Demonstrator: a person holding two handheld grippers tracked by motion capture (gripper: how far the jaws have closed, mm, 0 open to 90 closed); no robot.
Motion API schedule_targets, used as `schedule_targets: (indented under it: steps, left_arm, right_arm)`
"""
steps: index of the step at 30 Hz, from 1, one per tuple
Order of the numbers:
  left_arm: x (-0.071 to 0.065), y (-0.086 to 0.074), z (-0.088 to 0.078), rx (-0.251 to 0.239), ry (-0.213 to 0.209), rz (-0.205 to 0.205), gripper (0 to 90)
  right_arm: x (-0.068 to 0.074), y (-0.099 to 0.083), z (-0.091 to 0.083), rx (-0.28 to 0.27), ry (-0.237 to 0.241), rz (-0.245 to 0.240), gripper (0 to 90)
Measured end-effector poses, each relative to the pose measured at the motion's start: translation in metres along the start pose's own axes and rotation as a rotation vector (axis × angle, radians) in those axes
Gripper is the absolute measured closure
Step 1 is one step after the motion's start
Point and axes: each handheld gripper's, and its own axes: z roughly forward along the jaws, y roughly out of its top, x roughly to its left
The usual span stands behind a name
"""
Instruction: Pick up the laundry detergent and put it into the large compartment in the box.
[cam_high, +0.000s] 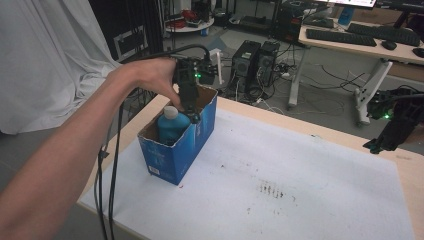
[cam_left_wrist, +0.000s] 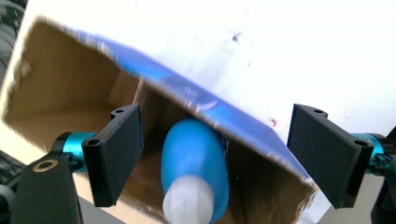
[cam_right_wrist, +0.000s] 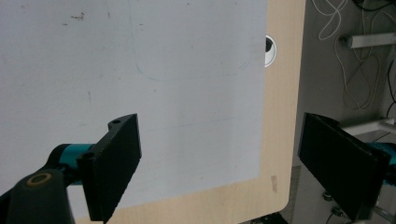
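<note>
An open blue cardboard box (cam_high: 172, 162) stands near the table's left edge. Upright inside it is a blue bottle (cam_high: 172, 126) with a white cap. My left gripper (cam_high: 192, 116) hangs over the box's far half, pointing down, just right of the bottle's cap. In the left gripper view the gripper (cam_left_wrist: 217, 119) is open, its pads wide apart on either side of the bottle (cam_left_wrist: 196, 156) and clear of it, above the box (cam_left_wrist: 60, 77). My right gripper (cam_high: 376, 146) hovers at the table's right edge; it is open (cam_right_wrist: 219, 128) with nothing between its jaws.
A white sheet (cam_high: 300, 170) covers the wooden table (cam_high: 407, 162). A round cable hole (cam_right_wrist: 270, 50) sits in the wood near the right gripper. Behind the table are computer towers (cam_high: 255, 60) and a desk with keyboards (cam_high: 350, 37); a white cloth (cam_high: 45, 60) hangs at left.
</note>
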Motion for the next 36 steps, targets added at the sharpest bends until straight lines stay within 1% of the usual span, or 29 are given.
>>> schedule_targets:
  steps: [1,3,4,5,6,8,10,12,13,14,15,16,17,18,19,20,22,23,28,29,31,32,34,36]
  left_arm:
    - [-0.003,0.005,-0.001,-0.005,-0.001,0.017,17.5]
    - [-0.011,0.019,-0.003,-0.007,-0.006,0.066,17.4]
    - [-0.014,0.023,-0.004,-0.012,-0.009,0.081,16.9]
    - [-0.019,0.031,-0.004,-0.016,-0.016,0.109,16.7]
    - [-0.021,0.036,-0.004,-0.013,-0.015,0.125,16.6]
    - [-0.028,0.048,-0.003,-0.016,-0.022,0.16,16.5]
    - [-0.035,0.06,-0.002,-0.027,-0.021,0.189,16.0]
    - [-0.041,0.072,0.0,-0.031,-0.036,0.216,15.4]
    - [-0.043,0.078,0.002,-0.026,-0.041,0.232,15.4]
    - [-0.045,0.082,0.003,-0.024,-0.042,0.242,15.4]
    - [-0.045,0.082,0.003,-0.024,-0.042,0.242,15.4]
    - [-0.054,0.098,0.007,-0.025,-0.057,0.278,15.4]
    - [-0.054,0.098,0.007,-0.025,-0.057,0.278,15.4]
    - [-0.06,0.107,0.01,-0.023,-0.068,0.299,15.4]
    - [-0.06,0.107,0.01,-0.023,-0.068,0.299,15.4]
    - [-0.062,0.11,0.012,-0.025,-0.069,0.31,15.4]
    - [-0.067,0.116,0.016,-0.012,-0.074,0.327,15.4]
    - [-0.07,0.119,0.019,-0.006,-0.074,0.343,15.4]
    - [-0.082,0.129,0.031,0.009,-0.085,0.378,15.4]
    - [-0.086,0.131,0.036,0.017,-0.085,0.392,15.4]
    - [-0.088,0.132,0.039,0.014,-0.086,0.391,15.4]
    - [-0.09,0.133,0.044,0.018,-0.093,0.4,15.4]
    - [-0.091,0.134,0.045,0.023,-0.097,0.404,15.4]
    - [-0.095,0.135,0.053,0.031,-0.104,0.408,15.4]
  right_arm:
    - [0.0,0.0,0.0,-0.003,0.001,-0.004,12.5]
    - [0.0,0.001,0.0,0.002,0.001,-0.002,12.5]
    - [0.001,0.001,0.0,0.003,0.0,-0.002,12.5]
    - [0.001,0.001,0.0,0.0,-0.001,-0.002,12.5]
    - [0.001,0.002,0.0,0.002,0.0,-0.009,12.5]
    - [0.001,0.003,0.0,0.007,0.001,-0.004,12.5]
    - [0.002,0.004,-0.001,0.002,-0.003,-0.004,12.5]
    - [0.002,0.004,-0.002,0.0,0.0,-0.009,12.5]
    - [0.003,0.004,-0.002,0.002,0.0,-0.007,12.5]
    - [0.003,0.004,-0.003,0.001,0.0,-0.007,12.5]
    - [0.003,0.004,-0.003,0.001,0.0,-0.007,12.5]
    - [0.004,0.005,-0.004,-0.002,-0.002,-0.002,12.5]
    - [0.004,0.005,-0.004,-0.002,-0.004,-0.005,12.5]
    - [0.005,0.005,-0.005,0.002,-0.002,0.002,12.5]
    - [0.005,0.005,-0.005,0.002,-0.002,0.002,12.5]
    - [0.005,0.005,-0.005,-0.001,-0.003,-0.006,12.5]
    - [0.005,0.006,-0.006,0.0,-0.005,-0.006,12.5]
    - [0.006,0.006,-0.007,0.002,-0.005,-0.001,12.5]
    - [0.007,0.007,-0.009,0.006,-0.006,0.014,12.5]
    - [0.007,0.007,-0.009,0.006,-0.007,0.012,12.5]
    - [0.008,0.008,-0.01,0.006,-0.006,0.012,12.5]
    - [0.008,0.008,-0.01,0.003,-0.008,0.009,12.5]
    - [0.009,0.009,-0.011,0.005,-0.014,0.011,12.5]
    - [0.009,0.009,-0.012,0.005,-0.015,0.009,12.5]
